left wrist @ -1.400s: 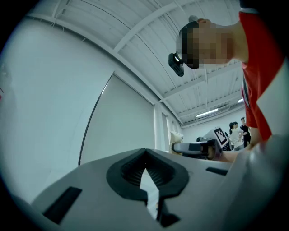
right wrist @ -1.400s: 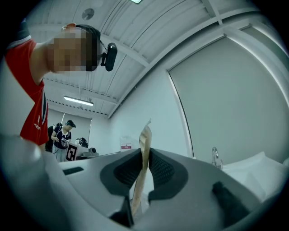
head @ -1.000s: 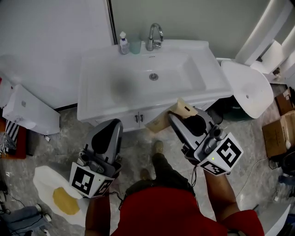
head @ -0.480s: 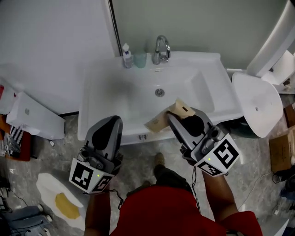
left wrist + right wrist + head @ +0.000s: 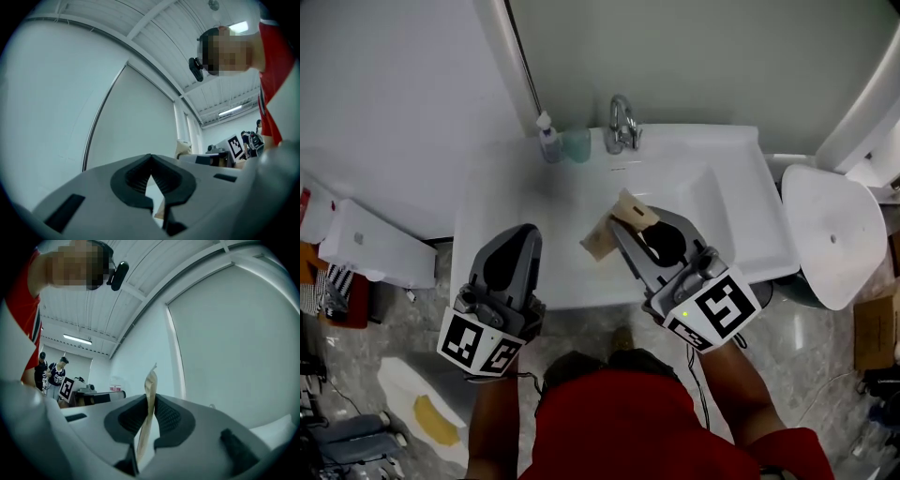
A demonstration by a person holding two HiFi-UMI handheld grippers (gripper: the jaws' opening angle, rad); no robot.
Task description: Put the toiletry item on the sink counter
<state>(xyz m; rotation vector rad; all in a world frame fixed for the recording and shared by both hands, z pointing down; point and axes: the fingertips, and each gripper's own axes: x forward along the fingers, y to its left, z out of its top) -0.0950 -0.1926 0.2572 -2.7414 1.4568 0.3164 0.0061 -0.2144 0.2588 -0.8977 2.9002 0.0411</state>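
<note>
Right claw [image 5: 630,225], jaws nipped near-shut on thin tan packet [image 5: 600,241], hangs over sink counter [image 5: 499,230] mid-carry; next, I reckon: lower onto bare top left of claw & release.

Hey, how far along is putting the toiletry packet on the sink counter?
Done: the packet is picked up, pinched in the right gripper. In hand: it hangs over the sink, not set down. Left: lay it on the counter and let go. The left gripper is shut, empty.
</note>
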